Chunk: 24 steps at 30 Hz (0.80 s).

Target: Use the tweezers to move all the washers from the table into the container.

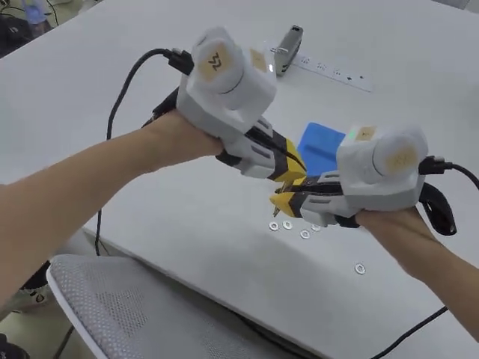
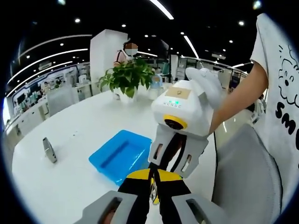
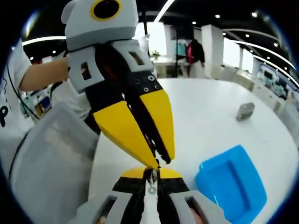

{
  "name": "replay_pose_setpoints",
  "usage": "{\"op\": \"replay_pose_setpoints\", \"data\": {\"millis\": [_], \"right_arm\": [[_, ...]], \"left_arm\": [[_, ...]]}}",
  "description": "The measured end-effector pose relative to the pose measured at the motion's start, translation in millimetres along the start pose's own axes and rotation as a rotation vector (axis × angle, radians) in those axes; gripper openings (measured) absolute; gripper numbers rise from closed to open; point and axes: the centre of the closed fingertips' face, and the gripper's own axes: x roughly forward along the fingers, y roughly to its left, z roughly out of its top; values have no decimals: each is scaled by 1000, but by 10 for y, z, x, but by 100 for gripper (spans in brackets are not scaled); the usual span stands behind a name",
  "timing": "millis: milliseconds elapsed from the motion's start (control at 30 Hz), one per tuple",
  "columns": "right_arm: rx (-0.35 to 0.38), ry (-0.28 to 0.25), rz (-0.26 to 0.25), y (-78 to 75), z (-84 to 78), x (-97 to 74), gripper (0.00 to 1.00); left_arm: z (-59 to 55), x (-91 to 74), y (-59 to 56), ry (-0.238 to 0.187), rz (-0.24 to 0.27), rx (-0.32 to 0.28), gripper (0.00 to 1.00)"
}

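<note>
"What's the right gripper (image 3: 152, 181) got hold of?"

"A thin silver pair of tweezers (image 3: 150, 189). Its yellow-tipped jaws are pressed in on them, and they stick out forward between the two. In the head view their point tilts down, close over the white table (image 1: 187, 224). I can't tell whether it touches."

"And the other one?"

"The left gripper (image 3: 158, 159) comes in nose to nose with it. Its yellow jaws are drawn together to a point, right at the end of the tweezers. Whether it's actually pinching that end, I can't make out."

"So where are the washers (image 1: 288, 224)?"

"Lying flat on the table. Four of them make a loose cluster right under the spot where the grippers meet, just beside the tweezers' point. A fifth washer (image 1: 360, 268) lies well apart from those, nearer the person, by the right hand's wrist."

"And the container (image 1: 320, 146)?"

"It's a shallow blue tray on the table, just behind the two grippers, on the far side from the washers. The grippers sit between it and the cluster."

"Anything else around?"

"Further back there's a white power strip (image 1: 329, 69) with a small grey device (image 1: 288, 48) next to it. A grey mesh chair seat (image 1: 112, 299) is pushed up at the near edge of the table."
</note>
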Motion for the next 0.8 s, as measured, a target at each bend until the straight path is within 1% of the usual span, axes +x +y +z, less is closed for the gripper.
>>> {"op": "replay_pose_setpoints", "data": {"millis": [33, 67, 100, 133, 200, 233, 267, 300, 333, 400, 433, 467, 533, 567, 600, 633, 667, 700, 733, 767, 800], "right_arm": [[-1, 2, -6, -1, -15, 9, 4], [2, 2, -9, -5, -22, 11, 4], [6, 1, -12, -9, -30, 14, 4], [12, 0, -17, -13, -44, 15, 5], [18, -6, -23, -19, -60, 20, 5], [20, -6, -23, -18, -72, 26, 5], [24, -9, -28, -25, -91, 35, 5], [25, -11, -36, -30, -100, 41, 5], [24, -11, -37, -28, -109, 45, 5], [37, -23, -54, -39, -112, 42, 5], [37, -29, -54, -34, -111, 40, 5], [46, -29, -52, -32, -112, 42, 5], [47, -28, -56, -33, -132, 53, 5], [42, -21, -61, -30, -147, 60, 5], [43, -18, -59, -21, -154, 65, 5], [48, -17, -61, -18, -163, 64, 5], [51, -21, -65, -19, -156, 61, 5], [60, -27, -67, -16, -145, 57, 5], [59, -29, -71, -20, -139, 54, 5], [55, -30, -79, -27, -132, 51, 5], [52, -33, -84, -34, -119, 50, 5]], "left_arm": [[17, -27, -3, -27, 4, -42, 4], [22, -40, 2, -36, 8, -53, 6], [21, -93, 38, -52, 35, -69, 9], [7, -139, 56, -57, 54, -71, 11], [-25, -272, 97, -80, 118, -101, 18], [-70, -358, 104, -87, 155, -132, 23], [-124, -421, 103, -82, 183, -150, 26], [-189, -505, 104, -87, 229, -166, 29], [-233, -562, 101, -93, 260, -179, 34], [-343, -687, 70, -102, 323, -220, 43], [-385, -735, 58, -98, 354, -222, 48], [-436, -804, 50, -96, 405, -225, 53], [-512, -888, 18, -90, 468, -250, 64], [-528, -923, 10, -94, 494, -254, 67], [-562, -979, 7, -92, 540, -261, 70], [-572, -996, 9, -91, 555, -262, 74], [-606, -1055, 14, -88, 594, -263, 78], [-633, -1104, 34, -84, 617, -261, 80], [-641, -1159, 32, -85, 648, -259, 79], [-630, -1197, 32, -97, 670, -265, 78], [-607, -1242, 24, -120, 693, -280, 79]]}}
